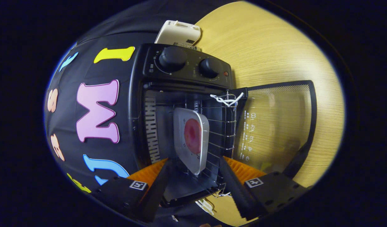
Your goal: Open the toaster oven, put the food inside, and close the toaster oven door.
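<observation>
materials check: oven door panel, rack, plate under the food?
Oven door panel: clear glass in a black frame, probably; the wood tabletop shows through it.
Rack: thin bare metal wire, shiny.
Plate: white, smooth and glossy; ceramic or plastic, can't tell.
Gripper: fingers open, either side of the plate's near edge.

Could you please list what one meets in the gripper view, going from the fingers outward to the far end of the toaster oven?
Open gripper, its fingers apart and holding nothing → white tray with the red food on the wire rack → two black knobs → white device beyond the oven.
</observation>
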